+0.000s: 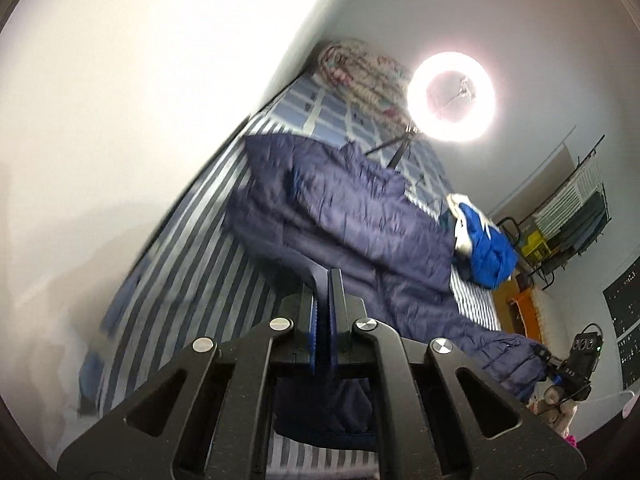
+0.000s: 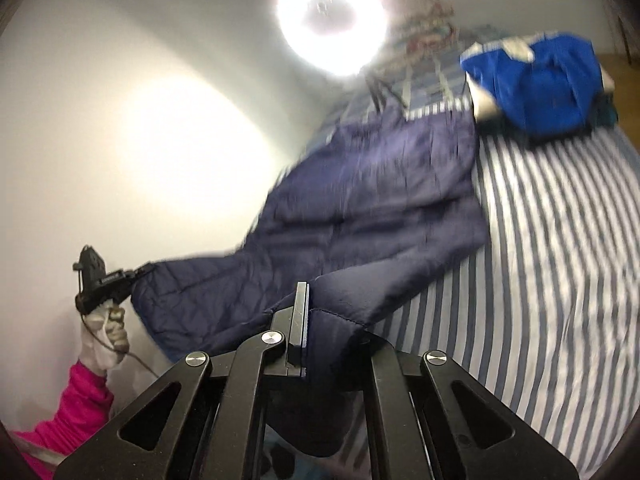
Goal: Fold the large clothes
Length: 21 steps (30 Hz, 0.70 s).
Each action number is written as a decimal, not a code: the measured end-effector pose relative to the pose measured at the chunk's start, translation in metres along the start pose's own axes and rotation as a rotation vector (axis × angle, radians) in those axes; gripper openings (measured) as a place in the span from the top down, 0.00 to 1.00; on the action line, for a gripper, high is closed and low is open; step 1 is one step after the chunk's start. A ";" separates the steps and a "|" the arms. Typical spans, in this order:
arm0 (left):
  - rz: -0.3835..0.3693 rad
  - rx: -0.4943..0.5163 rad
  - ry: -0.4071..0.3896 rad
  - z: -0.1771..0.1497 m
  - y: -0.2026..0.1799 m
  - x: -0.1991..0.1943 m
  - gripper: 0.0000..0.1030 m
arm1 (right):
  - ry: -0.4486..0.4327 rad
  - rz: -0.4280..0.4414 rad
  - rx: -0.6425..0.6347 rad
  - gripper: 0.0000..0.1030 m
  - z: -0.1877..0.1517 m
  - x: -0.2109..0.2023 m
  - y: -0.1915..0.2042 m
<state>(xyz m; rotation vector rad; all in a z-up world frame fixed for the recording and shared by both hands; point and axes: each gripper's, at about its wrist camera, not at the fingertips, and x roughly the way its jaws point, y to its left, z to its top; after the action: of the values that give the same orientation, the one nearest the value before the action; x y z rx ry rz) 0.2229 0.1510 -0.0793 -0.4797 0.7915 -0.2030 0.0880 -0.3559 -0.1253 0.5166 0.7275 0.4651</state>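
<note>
A large navy quilted jacket lies spread on a bed with a blue-and-white striped sheet; it also shows in the right wrist view. My left gripper is shut on the jacket's near edge, and fabric hangs under its jaws. My right gripper is shut on another part of the jacket's edge, and the cloth covers its right finger. Each gripper shows small in the other's view, the right and the left, both pinching the jacket lifted off the bed.
A bright blue garment lies bunched at the far side of the bed, also in the right wrist view. A lit ring light on a tripod stands on the bed. A patterned pillow lies at the head. Wall on the left.
</note>
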 end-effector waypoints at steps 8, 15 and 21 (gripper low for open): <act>0.030 0.057 -0.066 0.094 -0.015 0.071 0.98 | -0.120 -0.119 -0.009 0.96 0.092 0.034 0.001; 0.101 0.078 -0.050 0.145 -0.009 0.167 0.98 | -0.104 -0.242 -0.024 0.97 0.158 0.105 -0.038; 0.200 0.077 -0.003 0.169 0.014 0.261 0.99 | -0.040 -0.393 -0.025 0.97 0.187 0.186 -0.087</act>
<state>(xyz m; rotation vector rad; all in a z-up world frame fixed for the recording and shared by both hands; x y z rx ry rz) 0.5256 0.1284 -0.1494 -0.3255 0.8203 -0.0469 0.3639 -0.3713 -0.1514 0.3464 0.7623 0.0971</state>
